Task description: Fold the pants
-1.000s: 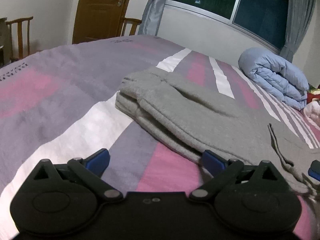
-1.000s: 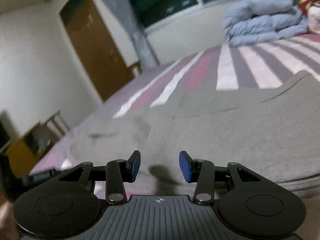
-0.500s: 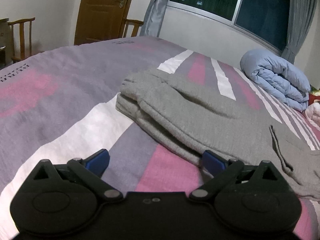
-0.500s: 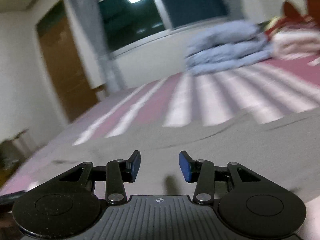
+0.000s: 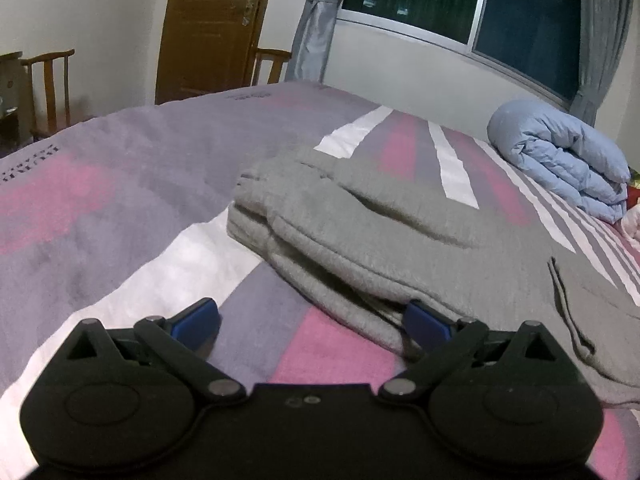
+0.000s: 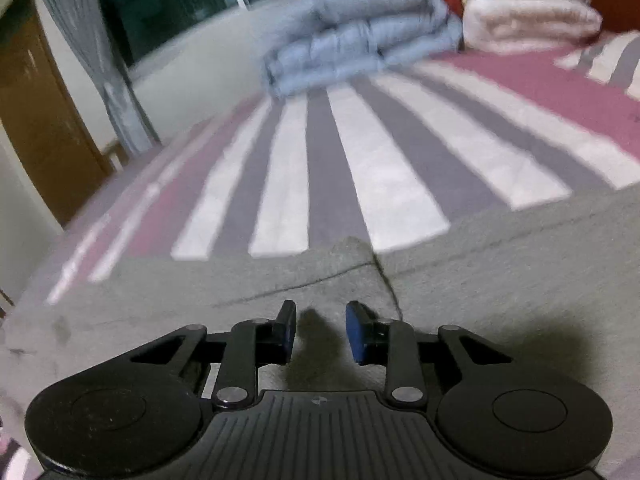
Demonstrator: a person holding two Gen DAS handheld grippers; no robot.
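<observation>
1. Nearest in the left wrist view, the left gripper [image 5: 312,320] sits low over the striped bedspread [image 5: 120,208] with its jaws spread wide and nothing between them; its right blue pad touches or tucks under the near edge of the grey pants [image 5: 360,236], while the other pad rests over bare cover.

2. In the right wrist view, the right gripper [image 6: 320,330] hangs just above the grey fabric of the pants [image 6: 500,280] with jaws parted by a modest gap, holding nothing; its shadow falls on the cloth directly beneath, so it seems close to the surface.

3. The pants lie on the bed, partly folded, with stacked layers at the far-left end and a loose drawstring [image 5: 560,292] trailing toward the near right; a seam or pocket line [image 6: 304,280] runs just ahead of the right fingers.

4. To do the next fold well, the person would likely need each gripper to pinch every layer at a matching edge; catching only the top layer would let the stack slide apart.

5. Judged from the soft, thick fleece, a firm, deep bite and a slow, even lift of both sides should keep the edges square; the drawstring is best tucked inside.

6. Farther off lie a rolled blue duvet [image 5: 560,164], then the window [image 5: 460,4] and a wooden door [image 5: 212,28].
</observation>
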